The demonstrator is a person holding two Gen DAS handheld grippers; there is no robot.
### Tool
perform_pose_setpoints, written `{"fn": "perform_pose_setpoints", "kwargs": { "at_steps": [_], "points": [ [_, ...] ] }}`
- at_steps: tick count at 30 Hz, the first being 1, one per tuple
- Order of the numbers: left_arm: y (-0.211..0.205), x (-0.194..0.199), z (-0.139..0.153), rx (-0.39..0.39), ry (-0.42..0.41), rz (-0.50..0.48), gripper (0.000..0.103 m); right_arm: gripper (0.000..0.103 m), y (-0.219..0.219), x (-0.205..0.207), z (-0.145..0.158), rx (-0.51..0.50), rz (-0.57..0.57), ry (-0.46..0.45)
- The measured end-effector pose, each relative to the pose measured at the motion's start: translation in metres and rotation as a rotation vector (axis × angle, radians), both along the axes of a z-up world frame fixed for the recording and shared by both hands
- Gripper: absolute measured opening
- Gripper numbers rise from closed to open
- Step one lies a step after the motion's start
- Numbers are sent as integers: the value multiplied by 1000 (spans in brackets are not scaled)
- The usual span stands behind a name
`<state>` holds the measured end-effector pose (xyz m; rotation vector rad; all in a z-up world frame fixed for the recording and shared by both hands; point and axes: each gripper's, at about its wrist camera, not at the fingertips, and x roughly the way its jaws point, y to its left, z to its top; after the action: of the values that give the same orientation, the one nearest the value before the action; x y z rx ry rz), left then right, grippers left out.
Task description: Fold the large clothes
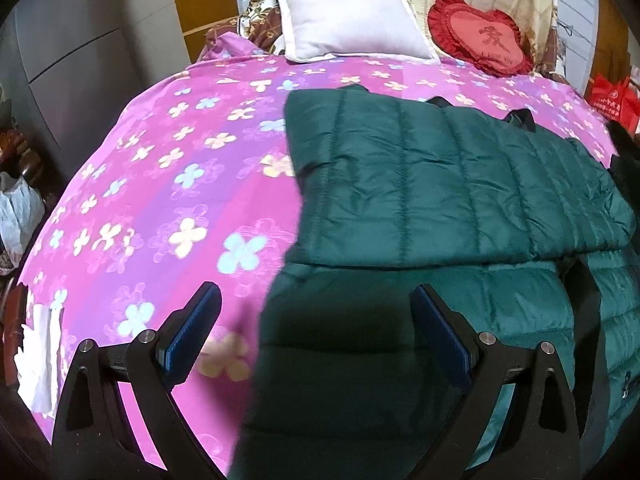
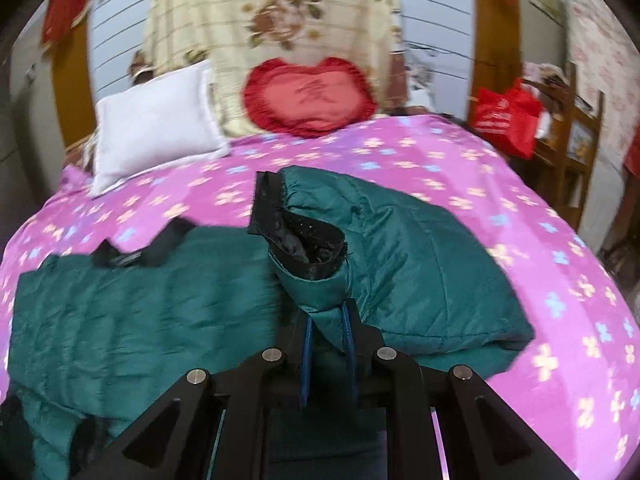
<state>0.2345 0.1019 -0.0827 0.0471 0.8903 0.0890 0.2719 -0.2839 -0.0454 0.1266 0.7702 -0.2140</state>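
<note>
A dark green quilted jacket lay spread on the bed, which was covered by a pink quilt with pale flower prints. Seen from the left wrist, the jacket occupied the right half of the bed, reaching from near the foot edge up toward the middle, with one quilted panel folded over the lower part of the garment. A black strap-like piece showed at the jacket's far edge.

The left hand-held gripper hovered with its blue-padded fingers spread wide apart and nothing between them; the jacket's near left edge lay under the gap, the left finger over bare quilt and the right finger over green fabric.

The right hand-held gripper was clamped on a fold of the jacket, its blue pads close together with green fabric pinched between them. Just beyond the fingers the sleeve rose up, its black-lined cuff opening turned toward the camera. The rest of the sleeve draped off to the right across the quilt, toward the right edge of the bed.

At the head edge of the bed a white pillow stood leaning on the left, and a red heart-shaped cushion lay just beside it on the right, both against a cream floral blanket. A red bag sat beyond the bed's far right corner.
</note>
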Motion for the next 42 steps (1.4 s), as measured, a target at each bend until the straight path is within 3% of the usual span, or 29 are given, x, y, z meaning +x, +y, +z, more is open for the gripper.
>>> {"fn": "perform_pose_setpoints", "kwargs": {
  "at_steps": [4,11,20,25,26,28,31,36,39,42],
  "points": [
    [15,3,-4,-1,23,12,96,14,48,7,-7,-2,38,-4],
    [38,9,-9,-87,66,25,96,14,119,14,-15,-34,136,-9],
    [38,10,-8,-82,73,22,96,14,201,19,-16,-36,324,-12],
    [40,12,-9,-96,74,31,96,15,212,18,-21,-6,379,8],
    [40,12,-8,-97,71,33,96,17,213,18,-25,-20,393,26],
    [39,13,-6,-87,63,33,96,46,212,14,-27,-16,421,37],
    [37,14,-2,-69,42,38,96,75,204,-1,-23,-8,437,25],
    [32,14,8,-101,14,39,96,76,182,-37,-14,-74,418,23],
    [21,16,15,-127,-4,22,96,83,159,-57,-18,-207,358,56],
    [-3,18,27,-150,-48,-46,96,83,125,-79,-33,-322,267,119]
  ]
}}
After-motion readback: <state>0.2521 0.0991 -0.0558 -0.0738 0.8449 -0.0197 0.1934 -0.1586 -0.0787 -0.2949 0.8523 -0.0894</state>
